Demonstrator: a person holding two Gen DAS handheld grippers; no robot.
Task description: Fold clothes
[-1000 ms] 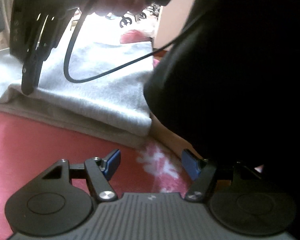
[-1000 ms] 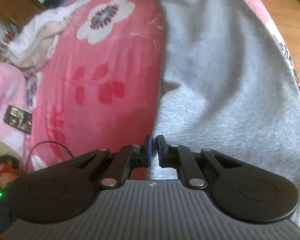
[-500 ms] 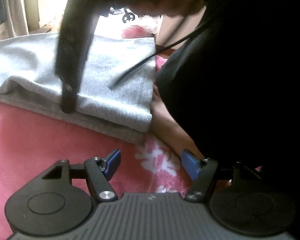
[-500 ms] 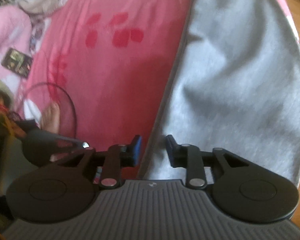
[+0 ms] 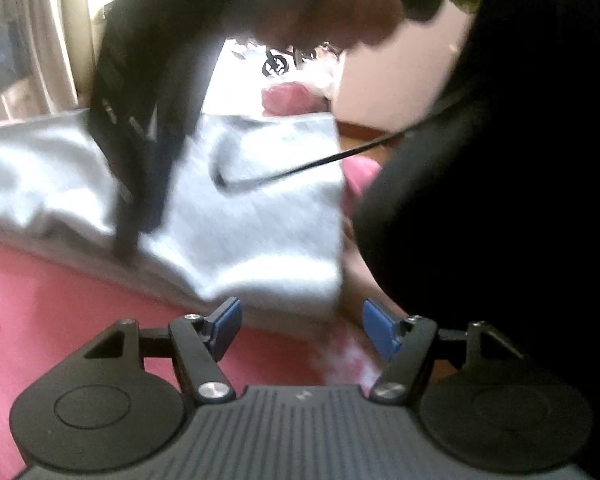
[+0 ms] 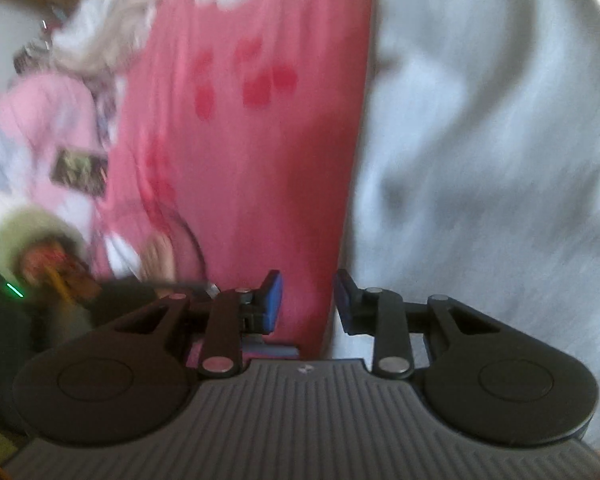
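The soft, matt grey fleece garment (image 6: pixel 480 152) lies on a pink floral cloth bedspread (image 6: pixel 260 160), while the matt black plastic left gripper (image 5: pixel 300 328) carries blue pads (image 5: pixel 376 330) and shiny metal rivets (image 5: pixel 215 390).

The folded garment (image 5: pixel 260 216) lies on the bedspread (image 6: pixel 260 140), ahead of the left gripper (image 5: pixel 300 330).
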